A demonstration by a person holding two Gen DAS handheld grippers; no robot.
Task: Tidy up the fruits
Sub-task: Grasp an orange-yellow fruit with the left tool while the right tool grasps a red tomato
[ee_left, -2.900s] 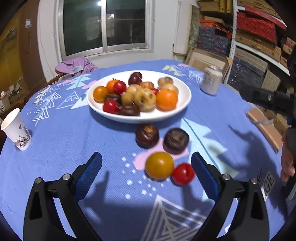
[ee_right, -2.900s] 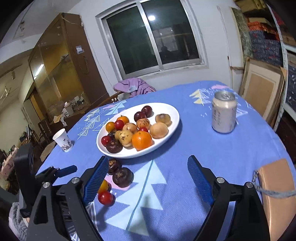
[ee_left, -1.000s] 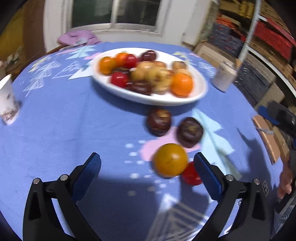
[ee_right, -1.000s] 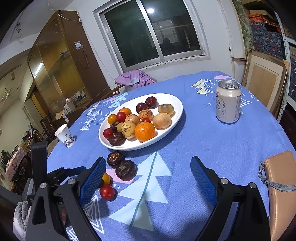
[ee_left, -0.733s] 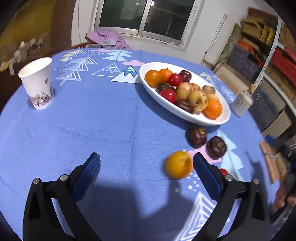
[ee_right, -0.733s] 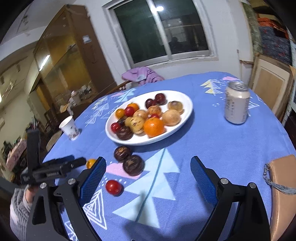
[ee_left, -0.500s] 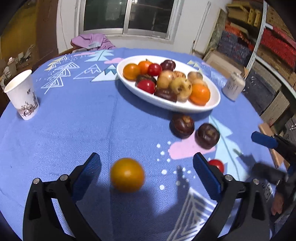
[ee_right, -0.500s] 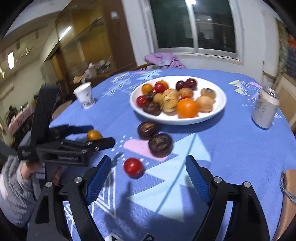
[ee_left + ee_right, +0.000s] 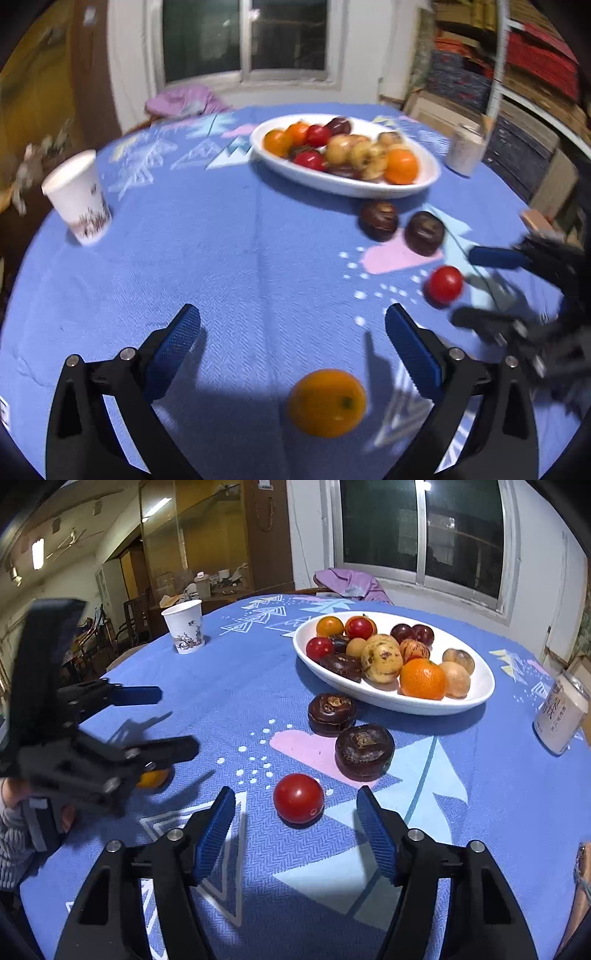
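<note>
Blue patterned cloth covers the round worktop (image 9: 221, 258) in the left wrist view, with a window and stacked shelves behind. The left gripper (image 9: 291, 354) has its jaws open and empty; the loose orange fruit (image 9: 327, 403) lies on the cloth low between the two fingers, nearer the camera than the pads, and nothing presses on it. Farther off sits the white plate (image 9: 424, 182), already heaped with fruit. Two dark brown fruits (image 9: 378, 220) lie just in front of it on the cloth, and a red tomato (image 9: 445, 285) lies to the right, where the blurred right gripper (image 9: 476, 286) reaches in. A paper cup (image 9: 79, 203) stands at the left and a drink can (image 9: 465, 151) beyond the plate.

From the right wrist view, the right gripper (image 9: 295, 812) has its jaws closing around the red tomato (image 9: 298, 797), which sits on the cloth between the blue pads with a gap on each side, so it is not yet gripped. The two dark brown fruits (image 9: 364, 751) lie just beyond it, and the white plate (image 9: 476, 698) behind them. The left gripper (image 9: 168, 720) hangs at the left over the orange fruit (image 9: 153, 778), mostly hidden beneath it.

Most fruit is already on the plate, I judge; four pieces remain on the cloth.
</note>
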